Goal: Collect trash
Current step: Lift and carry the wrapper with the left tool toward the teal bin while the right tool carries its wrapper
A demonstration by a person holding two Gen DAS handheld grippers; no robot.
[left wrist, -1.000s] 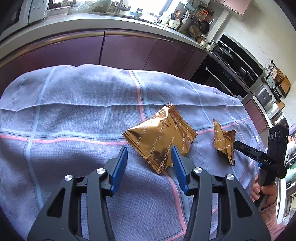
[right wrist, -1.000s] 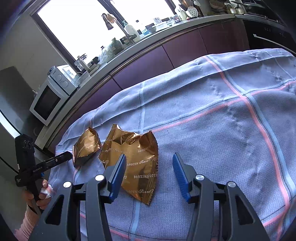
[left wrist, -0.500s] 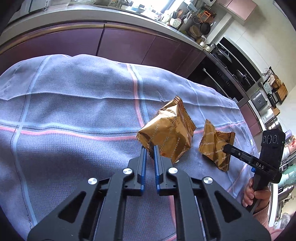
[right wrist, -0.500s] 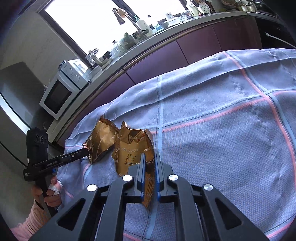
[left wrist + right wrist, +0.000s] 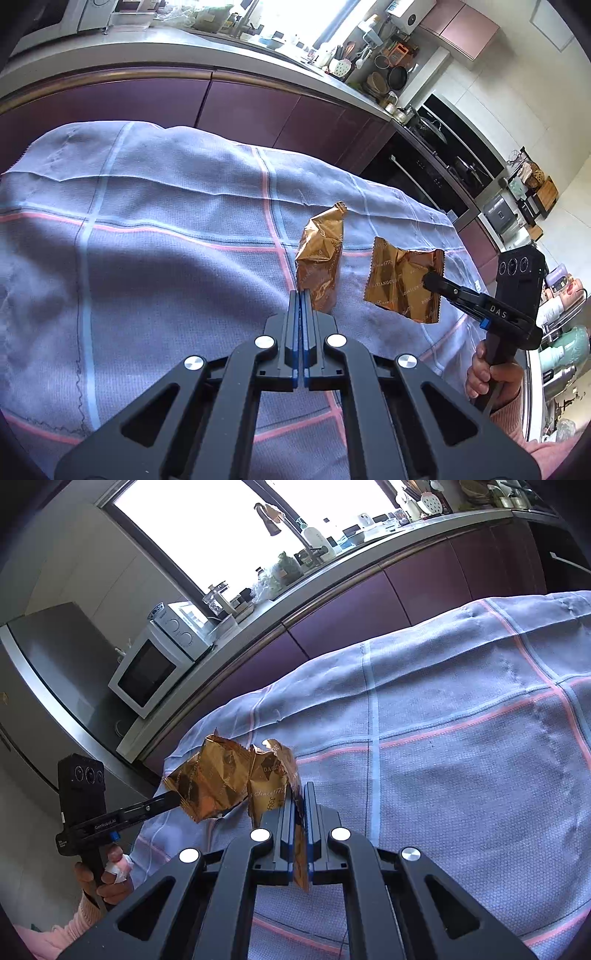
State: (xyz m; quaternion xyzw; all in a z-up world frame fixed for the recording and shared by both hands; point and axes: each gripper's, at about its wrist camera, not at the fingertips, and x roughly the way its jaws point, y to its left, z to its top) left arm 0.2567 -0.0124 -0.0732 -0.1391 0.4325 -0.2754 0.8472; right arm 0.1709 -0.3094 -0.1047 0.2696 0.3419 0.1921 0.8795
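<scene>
Two crinkled gold foil snack wrappers are up off the lavender checked tablecloth [image 5: 147, 258], one in each of the person's handheld black grippers. The left gripper [image 5: 300, 295] has its blue-padded jaws pressed together on the lower edge of the narrower, puffed gold wrapper [image 5: 320, 258], which stands nearly upright above the fingertips — from the right wrist view the same wrapper [image 5: 210, 779] shows pinched at the tip of that gripper's long black fingers. The right gripper [image 5: 300, 794] is clamped on the flatter gold wrapper with printed lettering [image 5: 271, 790]; a strip of the foil runs down between the closed jaws and pokes out below them. In the left wrist view this flatter wrapper [image 5: 399, 284] hangs from the right gripper's tip, clear of the cloth.

The two wrappers sit just beside each other, nearly touching in the right wrist view. A hand [image 5: 487, 373] in a pink sleeve grips the right tool's handle — the other hand [image 5: 107, 871] holds the left one. Behind the table runs a counter with purple cabinet fronts [image 5: 240, 107] and a white microwave [image 5: 151, 672].
</scene>
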